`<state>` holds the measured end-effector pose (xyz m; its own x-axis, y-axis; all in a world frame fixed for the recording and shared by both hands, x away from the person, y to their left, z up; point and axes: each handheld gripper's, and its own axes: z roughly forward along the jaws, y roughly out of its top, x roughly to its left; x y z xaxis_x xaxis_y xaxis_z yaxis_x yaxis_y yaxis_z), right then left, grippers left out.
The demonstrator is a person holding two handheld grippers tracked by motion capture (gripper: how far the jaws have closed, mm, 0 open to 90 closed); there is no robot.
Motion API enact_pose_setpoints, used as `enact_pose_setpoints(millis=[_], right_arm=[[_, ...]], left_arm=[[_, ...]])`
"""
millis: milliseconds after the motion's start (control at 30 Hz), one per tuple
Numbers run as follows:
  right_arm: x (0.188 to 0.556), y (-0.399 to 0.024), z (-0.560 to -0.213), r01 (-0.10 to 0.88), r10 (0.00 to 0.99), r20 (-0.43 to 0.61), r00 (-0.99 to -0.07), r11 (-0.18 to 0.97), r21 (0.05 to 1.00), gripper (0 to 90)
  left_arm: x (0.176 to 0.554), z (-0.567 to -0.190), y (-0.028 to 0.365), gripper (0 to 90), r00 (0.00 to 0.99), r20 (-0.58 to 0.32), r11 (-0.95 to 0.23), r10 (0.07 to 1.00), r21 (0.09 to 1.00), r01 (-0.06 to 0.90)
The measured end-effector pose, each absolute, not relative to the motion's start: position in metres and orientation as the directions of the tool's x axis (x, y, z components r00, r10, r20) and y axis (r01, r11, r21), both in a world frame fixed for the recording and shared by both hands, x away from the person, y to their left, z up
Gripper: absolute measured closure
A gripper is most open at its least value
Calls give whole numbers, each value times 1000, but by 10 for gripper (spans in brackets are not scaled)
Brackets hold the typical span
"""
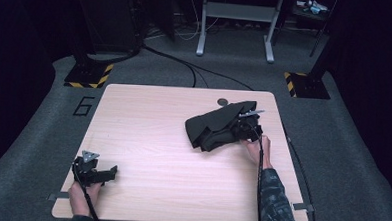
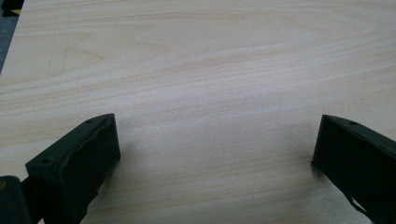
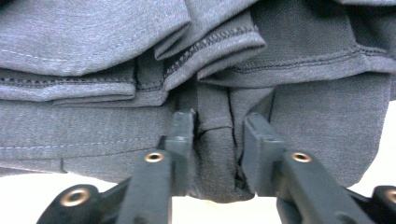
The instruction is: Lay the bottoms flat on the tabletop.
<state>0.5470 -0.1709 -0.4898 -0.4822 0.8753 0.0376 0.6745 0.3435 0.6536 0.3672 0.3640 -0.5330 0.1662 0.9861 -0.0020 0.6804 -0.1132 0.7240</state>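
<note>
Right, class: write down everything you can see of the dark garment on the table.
The garment is dark grey woven cloth, crumpled in loose folds, with stitched hems and seams showing in the right gripper view. It lies bunched on the far right part of the wooden table, near a small round hole. The right hand-held gripper pinches a fold at its near edge between both jaws.

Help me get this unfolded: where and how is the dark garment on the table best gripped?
Grip the dark garment at its bunched hem fold on the near right edge, coming in level from the right, as the right gripper does: stacked layers there offer a thick ridge.
</note>
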Motion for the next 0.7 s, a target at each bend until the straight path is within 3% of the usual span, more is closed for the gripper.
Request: enact_pose_setpoints(millis=[367,700], right_arm=[[532,-165,-489,691,885,67,-460,310,653,733],[488,-158,-493,679,879,108,-464,275,680,733]], left_arm=[[367,-533,364,3,166,-2,-114,986,725,680],[367,-533,364,4,167,-1,-114,986,725,679]])
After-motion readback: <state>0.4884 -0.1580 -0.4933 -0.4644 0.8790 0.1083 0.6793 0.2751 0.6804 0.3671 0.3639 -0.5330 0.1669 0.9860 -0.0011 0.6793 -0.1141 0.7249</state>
